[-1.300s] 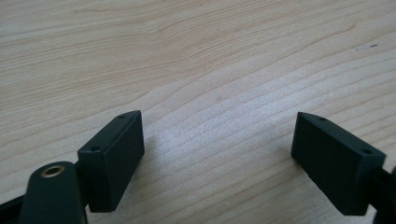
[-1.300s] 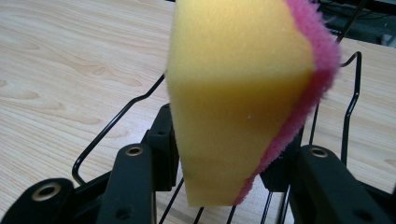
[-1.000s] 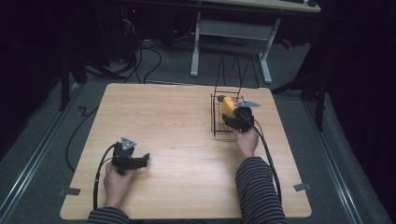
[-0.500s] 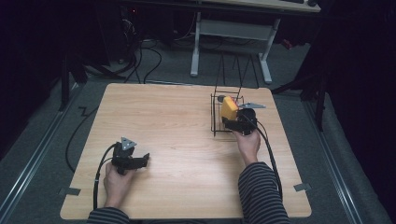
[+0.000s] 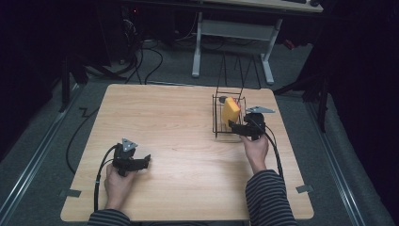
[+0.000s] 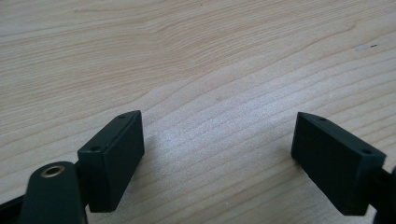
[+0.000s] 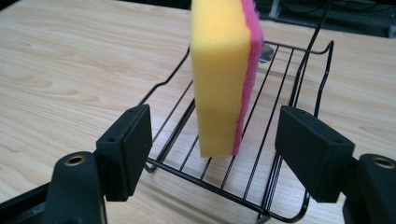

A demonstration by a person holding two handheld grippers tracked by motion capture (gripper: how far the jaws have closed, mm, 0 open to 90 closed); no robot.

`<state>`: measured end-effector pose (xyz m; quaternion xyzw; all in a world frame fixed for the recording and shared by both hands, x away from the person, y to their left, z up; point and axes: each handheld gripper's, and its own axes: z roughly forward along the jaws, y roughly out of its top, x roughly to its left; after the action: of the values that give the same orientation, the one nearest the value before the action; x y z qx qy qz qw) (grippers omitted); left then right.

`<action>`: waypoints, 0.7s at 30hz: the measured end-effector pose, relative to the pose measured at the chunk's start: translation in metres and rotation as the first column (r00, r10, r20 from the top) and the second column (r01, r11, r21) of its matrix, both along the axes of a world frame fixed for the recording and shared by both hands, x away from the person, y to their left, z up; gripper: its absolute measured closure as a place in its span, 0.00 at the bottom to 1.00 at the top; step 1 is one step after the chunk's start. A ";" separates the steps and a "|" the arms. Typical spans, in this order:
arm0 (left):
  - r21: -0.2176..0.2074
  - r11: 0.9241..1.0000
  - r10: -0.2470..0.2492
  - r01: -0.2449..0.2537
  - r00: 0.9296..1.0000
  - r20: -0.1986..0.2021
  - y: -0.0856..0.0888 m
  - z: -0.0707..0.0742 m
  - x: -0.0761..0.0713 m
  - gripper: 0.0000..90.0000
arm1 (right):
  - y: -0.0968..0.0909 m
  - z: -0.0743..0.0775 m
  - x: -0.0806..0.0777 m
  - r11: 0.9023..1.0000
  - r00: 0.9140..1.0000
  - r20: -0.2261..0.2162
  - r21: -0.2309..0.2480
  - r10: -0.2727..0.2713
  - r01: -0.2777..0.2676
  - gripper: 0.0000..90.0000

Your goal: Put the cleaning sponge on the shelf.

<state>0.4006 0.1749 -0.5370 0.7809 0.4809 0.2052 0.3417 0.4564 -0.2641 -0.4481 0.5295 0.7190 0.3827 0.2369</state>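
The right gripper (image 7: 212,154) has just been opening its jaws. They stand wide, and the sponge (image 7: 219,79) is between them but free. The yellow and pink sponge stands up on its edge inside the black wire rack (image 7: 280,196). The putting-in step looks done. Next, the right gripper should pull back from the rack without bumping the sponge. Far from the rack, the left gripper (image 6: 219,163) rests on the table (image 6: 196,56), jaws wide and holding nothing.

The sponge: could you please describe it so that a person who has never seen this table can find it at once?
On the wooden table, look toward the far right corner, where a black wire rack stands. The sponge stands upright on edge inside it, just beyond the open right gripper. It is a bright yellow block with a thin pink layer on one face, the one brightly coloured thing on the table.
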 end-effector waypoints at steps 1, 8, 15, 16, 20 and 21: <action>0.000 1.000 0.000 0.000 1.000 0.000 0.000 0.000 0.000 0.20 | 0.000 0.002 -0.002 1.000 1.000 0.001 0.005 0.000 0.000 0.31; 0.000 1.000 0.000 0.000 1.000 0.000 0.000 0.000 0.000 0.20 | -0.001 0.019 -0.018 0.999 0.998 0.061 0.021 0.025 -0.027 0.32; 0.000 1.000 0.000 0.000 1.000 0.000 0.000 0.000 0.000 0.20 | 0.001 0.031 -0.034 0.998 0.994 0.085 -0.034 0.061 -0.059 0.33; 0.000 1.000 0.000 0.000 1.000 0.000 0.000 0.000 0.000 0.20 | 0.000 0.032 -0.037 0.998 0.994 0.089 -0.021 0.059 -0.057 0.33; 0.000 1.000 0.000 0.000 1.000 0.000 0.000 0.000 0.000 0.20 | -0.004 0.034 -0.047 0.999 0.992 0.118 -0.024 0.051 -0.049 0.35; -0.001 1.000 0.000 0.000 1.000 0.000 0.000 0.000 0.000 0.20 | -0.006 0.034 -0.049 0.999 0.992 0.110 -0.011 0.053 -0.053 0.34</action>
<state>0.4006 0.1749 -0.5370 0.7808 0.4810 0.2052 0.3420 0.4079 -0.2702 -0.4142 0.4874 0.7201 0.4149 0.2681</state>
